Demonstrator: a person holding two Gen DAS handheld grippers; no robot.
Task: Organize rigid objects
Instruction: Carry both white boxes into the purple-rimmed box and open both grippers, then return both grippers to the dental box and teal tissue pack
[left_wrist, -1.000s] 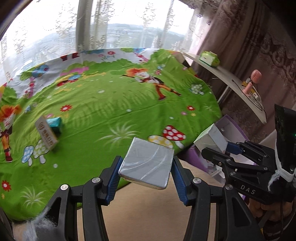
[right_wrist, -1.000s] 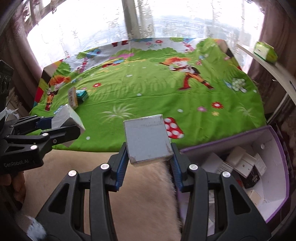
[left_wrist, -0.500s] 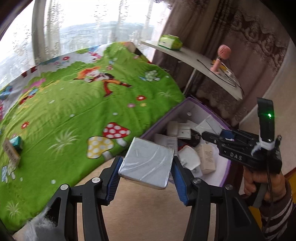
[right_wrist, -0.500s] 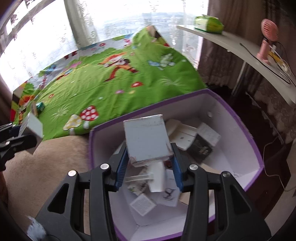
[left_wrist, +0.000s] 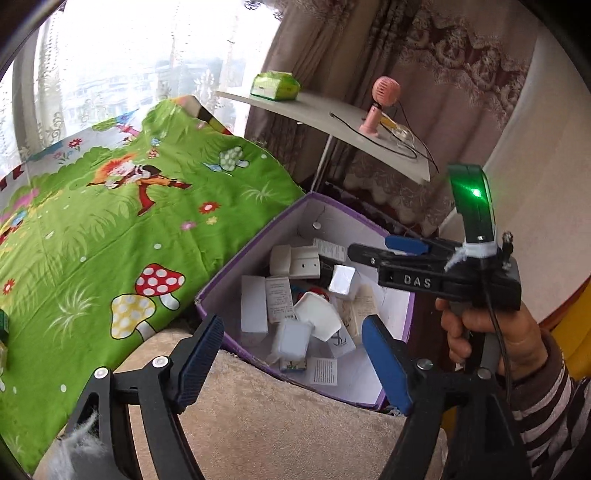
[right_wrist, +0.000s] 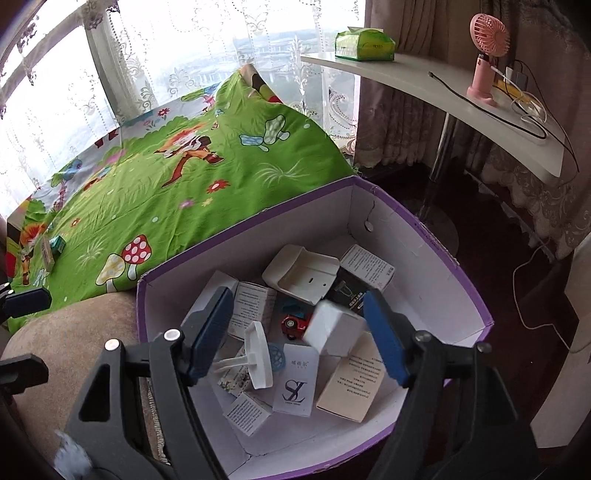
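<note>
A purple storage box (left_wrist: 255, 240) (right_wrist: 417, 221) with a white inside stands beside the bed and holds several small cartons and white plastic pieces. My left gripper (left_wrist: 291, 362) is open and empty above the box's near corner. My right gripper (right_wrist: 299, 332) is open and empty right over the box. A grey box (left_wrist: 293, 338) lies just inside the near wall, under the left gripper. A white box (right_wrist: 332, 328) (left_wrist: 343, 280) lies among the items below the right gripper. A red toy car (right_wrist: 293, 323) lies beside it. The right gripper also shows in the left wrist view (left_wrist: 373, 249).
A bed with a green cartoon sheet (left_wrist: 110, 229) (right_wrist: 184, 192) lies left of the box; two small boxes (right_wrist: 51, 249) remain on it. A beige rug (left_wrist: 288, 424) covers the floor. A white shelf (right_wrist: 443, 92) carries a pink fan (right_wrist: 484, 55) and a tissue pack (right_wrist: 364, 44).
Both grippers swung right from the bed to the purple box and opened. The grey box left the left gripper and the white box left the right gripper; both now lie in the box.
</note>
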